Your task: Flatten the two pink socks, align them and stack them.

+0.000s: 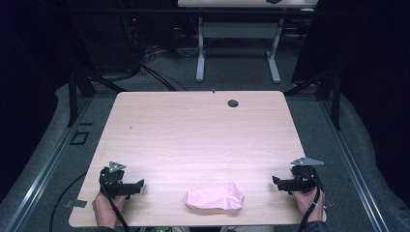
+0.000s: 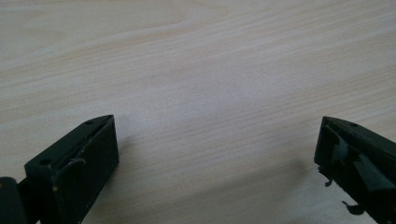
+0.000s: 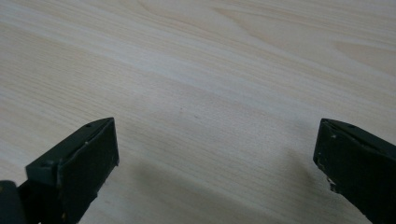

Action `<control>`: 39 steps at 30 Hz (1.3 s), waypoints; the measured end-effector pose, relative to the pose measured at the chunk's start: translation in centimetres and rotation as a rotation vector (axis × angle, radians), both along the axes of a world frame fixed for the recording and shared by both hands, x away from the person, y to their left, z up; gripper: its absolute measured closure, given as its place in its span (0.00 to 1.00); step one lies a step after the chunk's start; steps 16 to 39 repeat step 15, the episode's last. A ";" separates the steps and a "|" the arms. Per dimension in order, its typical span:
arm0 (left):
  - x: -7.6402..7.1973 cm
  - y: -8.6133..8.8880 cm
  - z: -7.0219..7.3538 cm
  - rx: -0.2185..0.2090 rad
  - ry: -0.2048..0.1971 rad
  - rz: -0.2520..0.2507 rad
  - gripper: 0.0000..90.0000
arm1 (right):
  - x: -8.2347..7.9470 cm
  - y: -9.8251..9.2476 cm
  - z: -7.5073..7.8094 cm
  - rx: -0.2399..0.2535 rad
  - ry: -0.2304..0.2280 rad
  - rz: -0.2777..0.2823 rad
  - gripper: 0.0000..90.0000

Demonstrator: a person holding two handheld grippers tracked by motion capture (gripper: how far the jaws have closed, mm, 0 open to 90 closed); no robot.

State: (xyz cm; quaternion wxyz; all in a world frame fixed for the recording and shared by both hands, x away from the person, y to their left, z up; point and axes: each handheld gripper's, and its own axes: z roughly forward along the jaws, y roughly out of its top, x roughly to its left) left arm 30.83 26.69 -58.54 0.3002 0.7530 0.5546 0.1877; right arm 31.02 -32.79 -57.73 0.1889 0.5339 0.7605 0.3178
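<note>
A pink sock lies flat near the front edge of the light wooden table, about midway between the two hands. My left gripper rests at the front left, pointing right toward the sock, a short gap away from it. My right gripper rests at the front right, pointing left toward the sock. In the left gripper view the left gripper stands open over bare wood. In the right gripper view the right gripper is open too, with nothing between its jaws.
A round cable hole sits near the table's far edge. Beyond the table stands another desk with white legs, and cables lie on the grey floor. Dark frame posts flank the table at both sides.
</note>
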 end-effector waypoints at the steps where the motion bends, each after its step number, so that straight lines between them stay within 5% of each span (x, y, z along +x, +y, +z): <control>1: 0.0 0.0 -0.1 0.004 -0.009 0.001 0.00 | 0.1 -0.1 -0.1 -0.007 0.002 -0.001 0.00; 11: 0.0 0.0 -0.7 0.028 -0.074 0.050 0.00 | 0.1 0.1 -1.2 -0.028 -0.046 -0.026 0.00; 39: -0.1 0.0 -0.8 0.027 -0.076 0.063 0.00 | 0.1 0.1 -1.3 -0.027 -0.049 -0.029 0.00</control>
